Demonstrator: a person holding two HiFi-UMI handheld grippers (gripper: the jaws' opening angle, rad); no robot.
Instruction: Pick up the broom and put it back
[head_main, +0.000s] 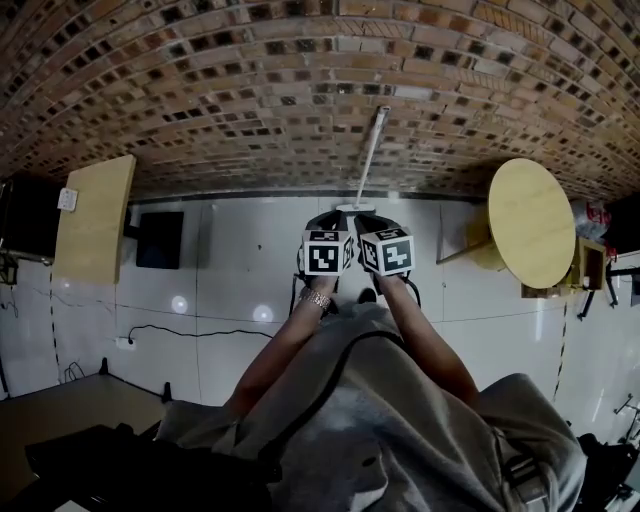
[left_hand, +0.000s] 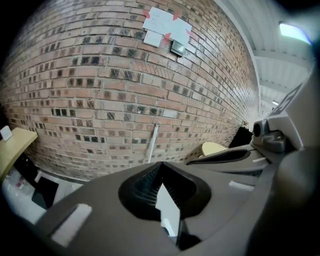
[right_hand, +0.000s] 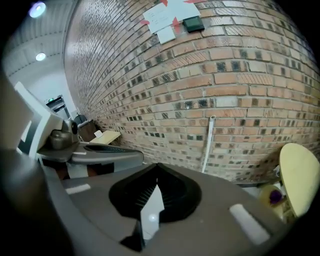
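The broom (head_main: 372, 150) leans upright against the brick wall, its pale handle rising from a head at the floor line; nothing touches it. Its handle (left_hand: 153, 142) shows ahead in the left gripper view, and the same handle (right_hand: 207, 142) in the right gripper view. Both grippers are held side by side in front of the person, a short way back from the broom. My left gripper (head_main: 325, 220) (left_hand: 161, 164) is shut with its tips together and nothing between them. My right gripper (head_main: 375, 222) (right_hand: 157, 166) is shut and empty too.
A round yellow table (head_main: 530, 220) stands at the right near the wall, a rectangular yellow table (head_main: 95, 215) at the left. A black box (head_main: 160, 238) sits by the wall. A cable (head_main: 190, 332) runs across the white floor. Papers (left_hand: 165, 25) are taped on the brick wall.
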